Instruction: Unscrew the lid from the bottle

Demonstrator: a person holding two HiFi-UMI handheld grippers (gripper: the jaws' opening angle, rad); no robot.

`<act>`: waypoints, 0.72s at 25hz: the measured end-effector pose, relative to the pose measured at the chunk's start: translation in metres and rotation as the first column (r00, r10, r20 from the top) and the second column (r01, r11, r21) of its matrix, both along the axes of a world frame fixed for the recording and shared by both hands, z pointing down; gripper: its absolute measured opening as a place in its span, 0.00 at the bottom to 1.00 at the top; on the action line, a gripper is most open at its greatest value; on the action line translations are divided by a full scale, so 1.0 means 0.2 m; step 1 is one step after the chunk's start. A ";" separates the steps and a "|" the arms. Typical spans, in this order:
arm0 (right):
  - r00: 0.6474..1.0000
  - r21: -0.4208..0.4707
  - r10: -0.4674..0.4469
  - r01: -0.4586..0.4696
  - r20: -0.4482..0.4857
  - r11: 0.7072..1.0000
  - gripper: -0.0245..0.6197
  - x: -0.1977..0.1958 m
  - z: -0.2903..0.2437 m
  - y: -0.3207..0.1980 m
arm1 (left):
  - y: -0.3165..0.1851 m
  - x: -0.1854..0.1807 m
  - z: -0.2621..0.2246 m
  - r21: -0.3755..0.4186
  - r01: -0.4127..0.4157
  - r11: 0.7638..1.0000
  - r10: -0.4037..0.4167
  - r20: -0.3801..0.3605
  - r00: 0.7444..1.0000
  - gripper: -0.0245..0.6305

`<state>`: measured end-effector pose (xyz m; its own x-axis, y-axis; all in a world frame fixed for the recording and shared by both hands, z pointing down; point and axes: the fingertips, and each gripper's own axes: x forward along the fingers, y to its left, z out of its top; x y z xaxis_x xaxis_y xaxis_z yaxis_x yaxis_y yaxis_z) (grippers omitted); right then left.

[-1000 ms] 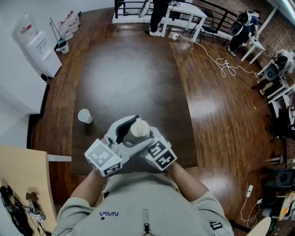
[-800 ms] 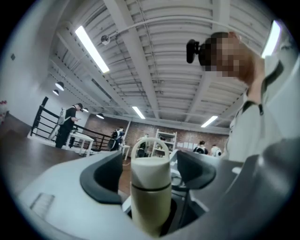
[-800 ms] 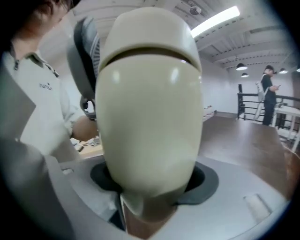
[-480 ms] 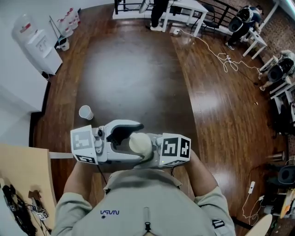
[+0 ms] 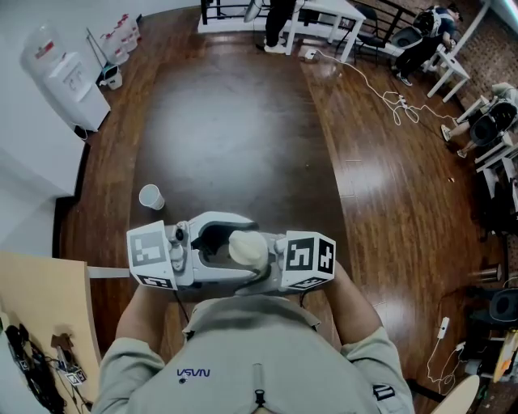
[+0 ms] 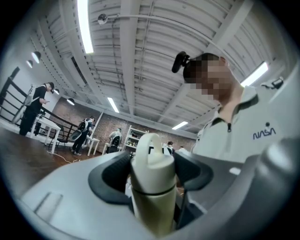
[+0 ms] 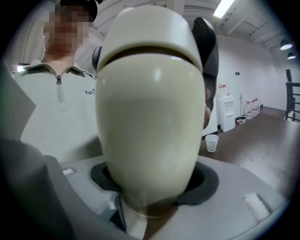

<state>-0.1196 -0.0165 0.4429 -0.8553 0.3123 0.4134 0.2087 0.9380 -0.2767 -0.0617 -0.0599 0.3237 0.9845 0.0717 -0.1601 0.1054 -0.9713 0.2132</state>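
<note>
Looks like a loft-type office/lab: wood floor (image 5: 243,121), brick wall (image 6: 101,123), white desks (image 5: 328,14) w/ ppl (image 5: 421,48) working, water cooler (image 5: 65,73), cables (image 5: 380,93) everywhere.

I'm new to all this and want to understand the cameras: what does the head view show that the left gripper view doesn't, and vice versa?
Only the head view: the table, a paper cup on it, a water dispenser. Only the left gripper view: ceiling lights, the loop and seam of the lid. Both: the cream bottle, the left gripper, whose jaws have just been closing and clasp the lid, and people at far tables.
</note>
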 end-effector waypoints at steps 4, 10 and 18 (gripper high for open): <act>0.991 0.060 0.137 -0.136 -0.003 0.989 0.50 -0.01 0.02 -0.12 | -0.08 0.00 0.01 0.070 0.140 0.988 -0.142 0.029 0.989 0.50; 0.891 0.183 0.454 -0.448 0.012 0.875 0.50 -0.01 0.07 -0.38 | -0.20 0.02 0.05 0.166 0.400 0.901 -0.415 0.068 0.907 0.50; 0.663 0.262 0.748 -0.728 0.037 0.633 0.50 0.08 0.15 -0.58 | -0.28 0.09 0.09 0.196 0.626 0.755 -0.648 0.081 0.757 0.50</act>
<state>-0.1035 -0.1328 0.4725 -0.7234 -0.5248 0.4487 -0.5926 0.8054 -0.0134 -0.0447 -0.1164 0.3418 0.8203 -0.5685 -0.0624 -0.5681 -0.8226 0.0262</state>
